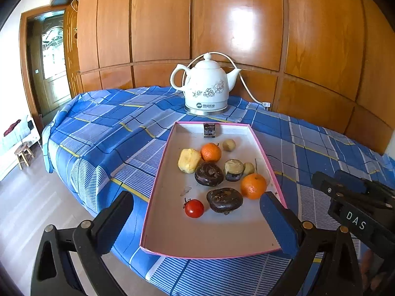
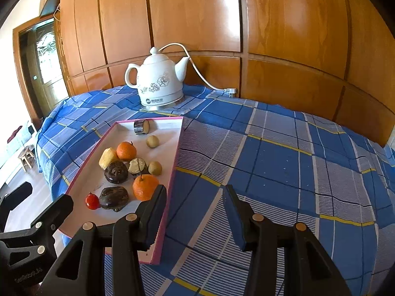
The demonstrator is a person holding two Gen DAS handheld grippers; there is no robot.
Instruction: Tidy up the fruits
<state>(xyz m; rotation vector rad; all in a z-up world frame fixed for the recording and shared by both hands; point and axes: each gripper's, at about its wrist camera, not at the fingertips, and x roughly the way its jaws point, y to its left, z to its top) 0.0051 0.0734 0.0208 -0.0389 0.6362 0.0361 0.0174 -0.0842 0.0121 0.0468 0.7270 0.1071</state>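
A pink-rimmed white tray (image 1: 160,180) lies on the blue checked cloth and holds several fruits: two oranges (image 1: 253,185) (image 1: 210,152), a small red tomato (image 1: 194,208), two dark brown fruits (image 1: 224,199), a yellow piece (image 1: 189,160) and small tan balls. My left gripper (image 1: 197,224) is open and empty over the tray's near end. My right gripper (image 2: 193,218) is open and empty, just right of the tray (image 2: 172,172), near the front orange (image 2: 145,187). The right gripper also shows in the left wrist view (image 1: 350,197).
A white ceramic electric kettle (image 1: 207,86) with a cord and plug (image 1: 266,104) stands behind the tray, against a wooden panelled wall. The cloth (image 2: 284,162) stretches bare to the right of the tray. The table edge drops to the floor at left, with a stool (image 1: 23,153).
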